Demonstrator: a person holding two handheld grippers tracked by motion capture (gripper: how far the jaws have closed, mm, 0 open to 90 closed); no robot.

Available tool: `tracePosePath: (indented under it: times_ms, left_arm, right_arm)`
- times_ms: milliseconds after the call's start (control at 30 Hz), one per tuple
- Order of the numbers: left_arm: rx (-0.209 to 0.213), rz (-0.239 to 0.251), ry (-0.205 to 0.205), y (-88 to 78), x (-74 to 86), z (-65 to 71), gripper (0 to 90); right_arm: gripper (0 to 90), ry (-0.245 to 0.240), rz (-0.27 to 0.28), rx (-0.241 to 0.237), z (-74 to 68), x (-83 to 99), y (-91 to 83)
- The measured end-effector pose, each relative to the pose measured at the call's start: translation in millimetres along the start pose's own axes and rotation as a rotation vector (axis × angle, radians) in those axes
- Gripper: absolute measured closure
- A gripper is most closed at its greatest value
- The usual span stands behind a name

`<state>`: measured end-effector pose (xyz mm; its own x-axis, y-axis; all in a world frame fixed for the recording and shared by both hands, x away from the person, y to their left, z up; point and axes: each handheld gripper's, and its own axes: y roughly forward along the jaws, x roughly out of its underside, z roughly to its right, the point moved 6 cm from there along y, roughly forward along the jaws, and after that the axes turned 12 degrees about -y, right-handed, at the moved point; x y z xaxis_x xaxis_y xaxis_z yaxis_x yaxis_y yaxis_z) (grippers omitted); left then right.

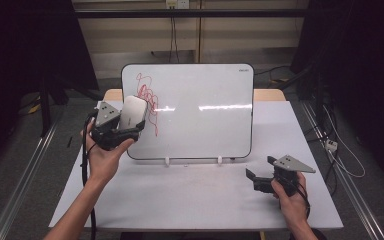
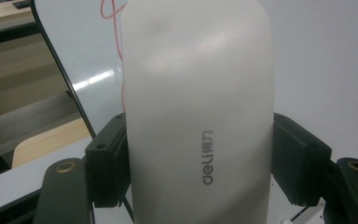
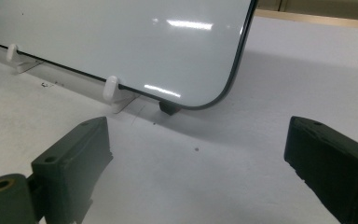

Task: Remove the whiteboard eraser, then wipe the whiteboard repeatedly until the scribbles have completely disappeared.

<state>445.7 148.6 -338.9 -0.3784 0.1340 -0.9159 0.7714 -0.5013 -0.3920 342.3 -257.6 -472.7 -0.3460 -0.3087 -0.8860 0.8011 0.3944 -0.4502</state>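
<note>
Two hand-held grippers are working over the white table (image 1: 190, 200): nearest, the right hand-held gripper (image 1: 260, 176) is resting low with its jaws spread wide and nothing between them. Farther off, the left hand-held gripper (image 1: 125, 131) is clamping a white Deli whiteboard eraser (image 1: 132, 113), pressing it against the propped whiteboard (image 1: 205, 110) beside a red scribble (image 1: 149, 97).

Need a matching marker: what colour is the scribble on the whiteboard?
Red; the scribble on the whiteboard shows best in the high view.
</note>
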Motion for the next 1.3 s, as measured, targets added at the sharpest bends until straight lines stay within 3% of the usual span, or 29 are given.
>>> tracePosePath:
  times_ms: [300,900,1300]
  left_arm:
    - [0.003,0.008,0.000,4.5,-10.9,1.0,30.0]
    - [-0.065,0.019,0.005,27.8,-47.5,-18.3,30.1]
    - [-0.108,-0.016,0.019,51.2,-58.5,-25.6,30.1]
  right_arm:
    - [7.4,-0.002,0.000,-0.001,0.3,0.2,-0.1]
    - [7.3,0.008,-0.001,-0.002,1.1,-0.5,1.4]
    - [7.3,0.007,-0.003,-0.007,0.4,-1.5,3.8]
